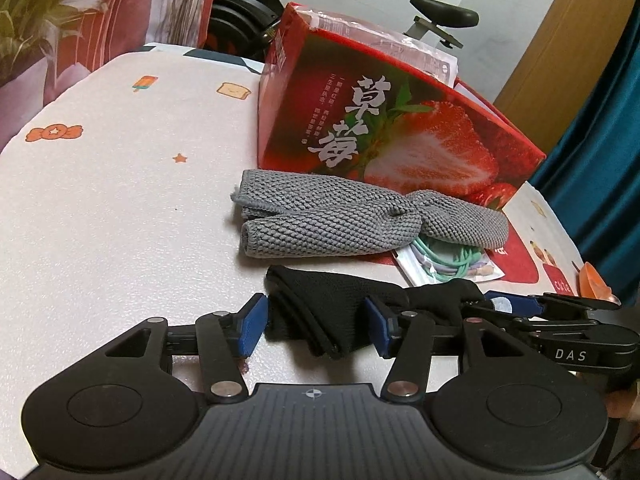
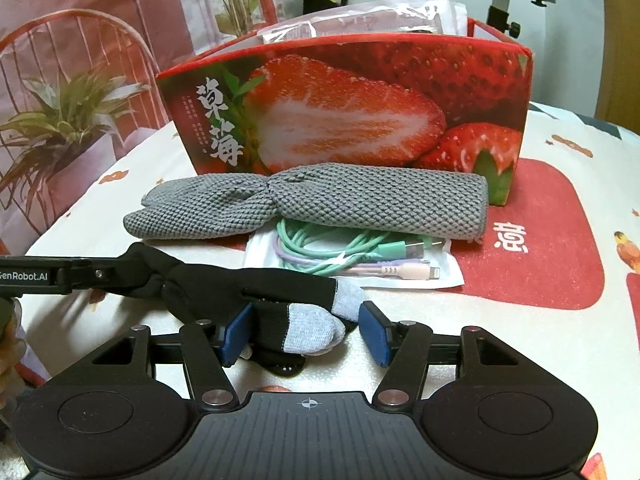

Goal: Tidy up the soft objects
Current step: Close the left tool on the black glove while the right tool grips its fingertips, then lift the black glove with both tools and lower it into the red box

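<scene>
A black sock (image 1: pixel 320 312) with grey toes (image 2: pixel 310 330) lies knotted on the table. My left gripper (image 1: pixel 316 326) is open with its blue pads either side of the sock's cuff end. My right gripper (image 2: pixel 304 332) is open around the toe end; it also shows in the left wrist view (image 1: pixel 516 304). A grey knitted cloth (image 1: pixel 360 220), tied in a knot, lies beyond the sock and shows in the right wrist view (image 2: pixel 312 204) too.
A red strawberry box (image 2: pixel 360 112) stands behind the cloth, holding plastic packets (image 2: pixel 360 20). A bag of coiled charging cables (image 2: pixel 352 256) lies beside the cloth. An exercise bike (image 1: pixel 444 12) and patterned curtain stand beyond the table edge.
</scene>
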Available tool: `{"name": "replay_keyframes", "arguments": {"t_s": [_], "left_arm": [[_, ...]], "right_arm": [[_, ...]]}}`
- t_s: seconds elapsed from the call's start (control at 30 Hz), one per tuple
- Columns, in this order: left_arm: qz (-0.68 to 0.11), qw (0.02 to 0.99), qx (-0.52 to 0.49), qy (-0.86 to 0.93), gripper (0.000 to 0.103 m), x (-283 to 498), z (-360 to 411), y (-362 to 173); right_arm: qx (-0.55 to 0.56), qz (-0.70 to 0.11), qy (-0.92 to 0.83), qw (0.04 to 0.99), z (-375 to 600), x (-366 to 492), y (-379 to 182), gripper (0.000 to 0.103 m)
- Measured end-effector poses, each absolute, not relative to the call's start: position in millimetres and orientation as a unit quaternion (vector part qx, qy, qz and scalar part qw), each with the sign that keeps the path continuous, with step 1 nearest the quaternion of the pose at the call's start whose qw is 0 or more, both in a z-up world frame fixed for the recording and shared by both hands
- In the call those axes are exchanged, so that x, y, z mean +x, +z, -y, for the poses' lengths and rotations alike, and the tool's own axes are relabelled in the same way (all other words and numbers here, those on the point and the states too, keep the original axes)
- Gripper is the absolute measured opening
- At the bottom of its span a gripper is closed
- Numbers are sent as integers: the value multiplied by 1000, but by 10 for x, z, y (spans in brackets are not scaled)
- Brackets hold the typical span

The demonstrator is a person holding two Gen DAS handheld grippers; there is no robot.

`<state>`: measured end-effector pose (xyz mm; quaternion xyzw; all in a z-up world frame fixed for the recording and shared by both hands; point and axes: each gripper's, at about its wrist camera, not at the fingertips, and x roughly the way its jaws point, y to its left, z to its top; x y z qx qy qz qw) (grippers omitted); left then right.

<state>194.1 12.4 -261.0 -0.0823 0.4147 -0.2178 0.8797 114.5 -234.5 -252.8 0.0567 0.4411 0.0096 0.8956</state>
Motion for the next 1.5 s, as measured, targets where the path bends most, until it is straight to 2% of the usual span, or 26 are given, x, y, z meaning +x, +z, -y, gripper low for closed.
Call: {"name": "replay_keyframes", "arguments": {"t_s": [0.23, 0.33, 0.4, 0.47, 0.53, 0.7, 0.9, 1.07, 1.5], "left_arm": [[-412, 882, -76, -217, 55, 1929, -114, -2608], [-411, 883, -75, -213, 48, 1925, -123, -2612], [-412, 882, -77, -214, 39, 1928, -128, -2613], [-414, 880, -81, -219, 37, 1930, -133, -2622], [-416, 878, -82, -222, 29, 1931, -132, -2626], [-418, 873, -94, -231, 19, 1921, -149, -2640], [-414, 875, -98, -230, 18, 1885, -173, -2595], [-392, 884, -98, -235, 17, 1844, -225, -2461], [-250, 934, -48, -252, 17, 1811, -166, -1550]], "right_arm": [[61, -442, 9, 895, 2333, 1147, -2529, 55], [63, -442, 12, 895, 2331, 1146, -2527, 52], [65, -443, 17, 894, 2319, 1142, -2522, 47], [65, -444, 21, 894, 2304, 1140, -2522, 45], [67, -444, 23, 893, 2298, 1141, -2522, 42], [73, -446, 39, 891, 2272, 1141, -2511, 26], [68, -447, 48, 891, 2228, 1138, -2479, 18], [62, -432, 57, 898, 2212, 1120, -2373, 17], [29, -324, 82, 942, 2181, 1359, -1540, 17]]}}
